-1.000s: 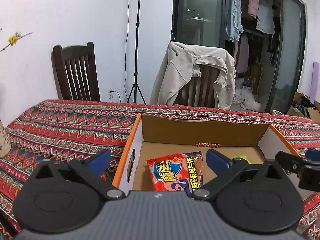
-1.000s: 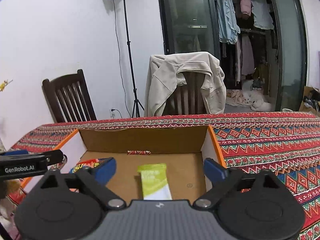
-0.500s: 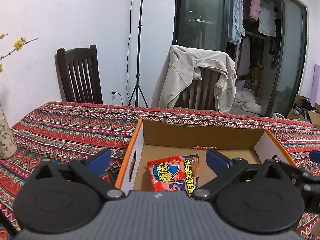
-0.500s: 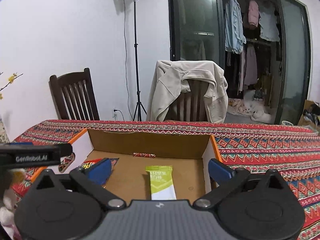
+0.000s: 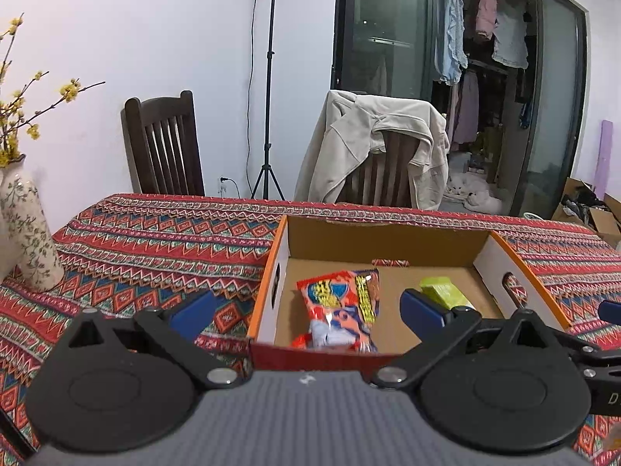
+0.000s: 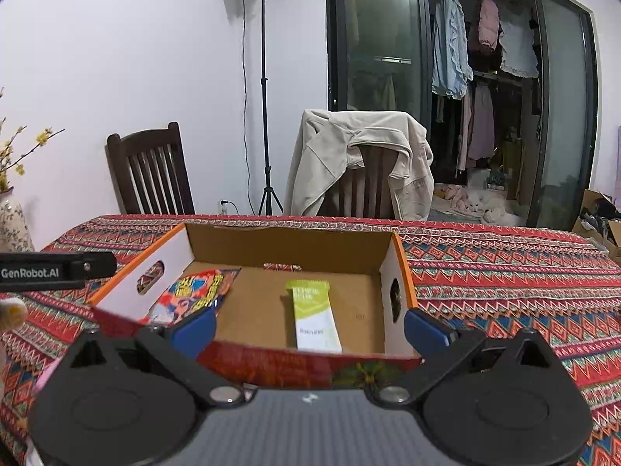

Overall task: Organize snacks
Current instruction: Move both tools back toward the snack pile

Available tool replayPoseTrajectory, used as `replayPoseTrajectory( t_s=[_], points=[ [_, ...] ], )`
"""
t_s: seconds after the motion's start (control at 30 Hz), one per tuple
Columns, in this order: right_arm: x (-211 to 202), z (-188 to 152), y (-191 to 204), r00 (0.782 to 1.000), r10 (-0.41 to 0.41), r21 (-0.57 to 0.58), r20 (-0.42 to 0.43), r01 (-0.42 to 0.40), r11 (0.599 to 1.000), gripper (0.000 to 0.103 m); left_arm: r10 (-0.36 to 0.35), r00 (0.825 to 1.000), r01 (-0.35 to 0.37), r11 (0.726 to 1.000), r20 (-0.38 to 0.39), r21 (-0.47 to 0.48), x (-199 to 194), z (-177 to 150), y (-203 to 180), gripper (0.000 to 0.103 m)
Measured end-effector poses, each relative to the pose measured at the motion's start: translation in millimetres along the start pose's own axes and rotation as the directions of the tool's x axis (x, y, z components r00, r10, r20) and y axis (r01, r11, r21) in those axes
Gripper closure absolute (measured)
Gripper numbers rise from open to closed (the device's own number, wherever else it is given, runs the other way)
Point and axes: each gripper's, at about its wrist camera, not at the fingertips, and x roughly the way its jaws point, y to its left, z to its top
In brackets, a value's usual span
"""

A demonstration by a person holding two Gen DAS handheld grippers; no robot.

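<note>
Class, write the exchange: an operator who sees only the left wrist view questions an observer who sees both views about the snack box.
Operator: Is the green foil snack packet green all over?
Observer: No, its near half is white.
Operator: Is the right claw holding anything?
Observer: No, it is open and empty, its blue pads near the front wall of the orange-rimmed cardboard box.

One readable label

"GenRobot.AI" is showing in white on the black left hand-held gripper [image 6: 54, 272]; print on the red pack [image 6: 194, 291] and green bar [image 6: 314, 310] is staying too blurred to read.
</note>
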Motion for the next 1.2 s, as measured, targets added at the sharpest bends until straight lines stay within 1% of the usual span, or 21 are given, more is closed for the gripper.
replayPoseTrajectory(
  t_s=[0.33,0.47,0.53,0.7,0.87,0.97,1.2],
  points=[
    [-37,-37,-3,1.000,0.010,-0.003,-0.029,-0.010,1.000,0.000,-0.024,0.999,0.023,1.000,-0.034,-0.017,-26,-40,11,0.000],
    [-48,-53,-4,0.998,0.021,-0.003,-0.062,-0.022,1.000,0.000,-0.016,0.999,0.015,0.999,-0.040,-0.032,-36,-58,16,0.000],
    [-53,-62,-3,0.997,0.033,-0.006,-0.077,-0.033,0.999,0.000,-0.018,0.999,0.017,0.999,-0.030,-0.047,-45,-70,18,0.000],
    [-60,-80,6,0.992,0.048,-0.033,-0.115,-0.052,0.998,0.000,-0.037,0.998,0.033,0.997,-0.057,-0.066,-56,-89,24,0.000],
    [-60,-94,10,0.986,0.053,-0.033,-0.159,-0.059,0.998,0.000,-0.026,0.999,0.024,0.998,-0.043,-0.061,-64,-104,28,0.000],
    [-56,-102,12,0.979,0.050,-0.023,-0.198,-0.056,0.998,0.000,-0.010,0.999,0.008,0.999,-0.050,-0.049,-64,-112,27,0.000],
    [-45,-113,20,0.968,0.036,-0.029,-0.249,-0.045,0.999,0.000,-0.018,0.999,0.016,0.999,-0.043,-0.047,-63,-120,29,0.000]
  ],
)
